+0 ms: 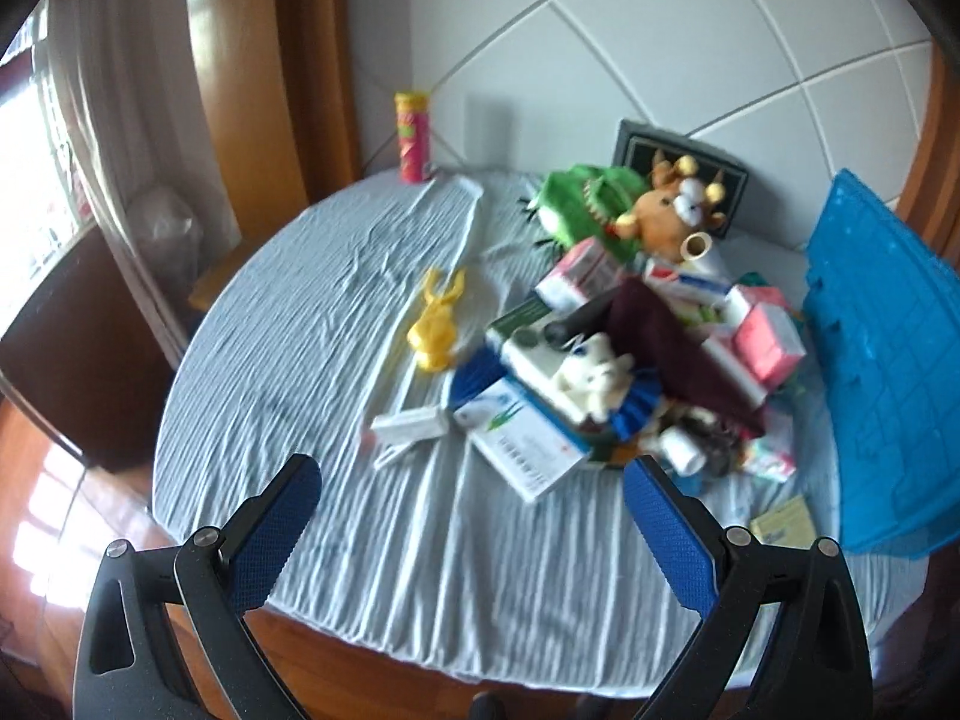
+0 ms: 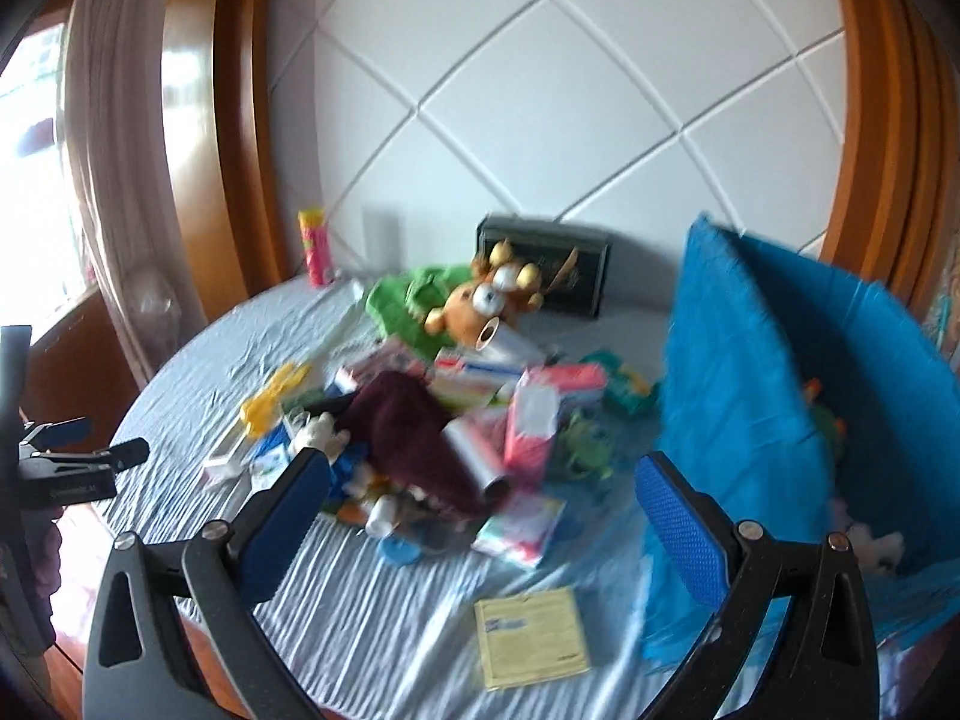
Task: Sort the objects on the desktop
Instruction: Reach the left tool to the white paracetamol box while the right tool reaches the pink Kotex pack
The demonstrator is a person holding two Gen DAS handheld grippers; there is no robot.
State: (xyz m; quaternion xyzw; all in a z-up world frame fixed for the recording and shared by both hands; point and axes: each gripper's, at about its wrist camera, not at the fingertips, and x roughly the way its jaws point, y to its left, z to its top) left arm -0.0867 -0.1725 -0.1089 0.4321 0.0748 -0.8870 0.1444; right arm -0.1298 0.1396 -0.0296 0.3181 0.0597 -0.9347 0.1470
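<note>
A pile of mixed objects lies on a round table with a pale striped cloth (image 1: 336, 312): medicine boxes (image 1: 522, 444), a maroon cloth (image 1: 666, 336), a white plush (image 1: 594, 378), a brown plush (image 1: 672, 210), a green plush (image 1: 576, 198). A yellow toy (image 1: 435, 324) lies apart to the left. A blue crate (image 1: 882, 360) stands at the right; it also shows in the right wrist view (image 2: 750, 372). My left gripper (image 1: 471, 516) is open and empty above the table's near edge. My right gripper (image 2: 483, 510) is open and empty, in front of the pile.
A red snack can (image 1: 413, 138) stands at the back left by the wall. A dark framed box (image 1: 684, 150) leans against the wall behind the plush toys. A yellow booklet (image 2: 531, 636) lies near the front edge. A window and curtain are at the left.
</note>
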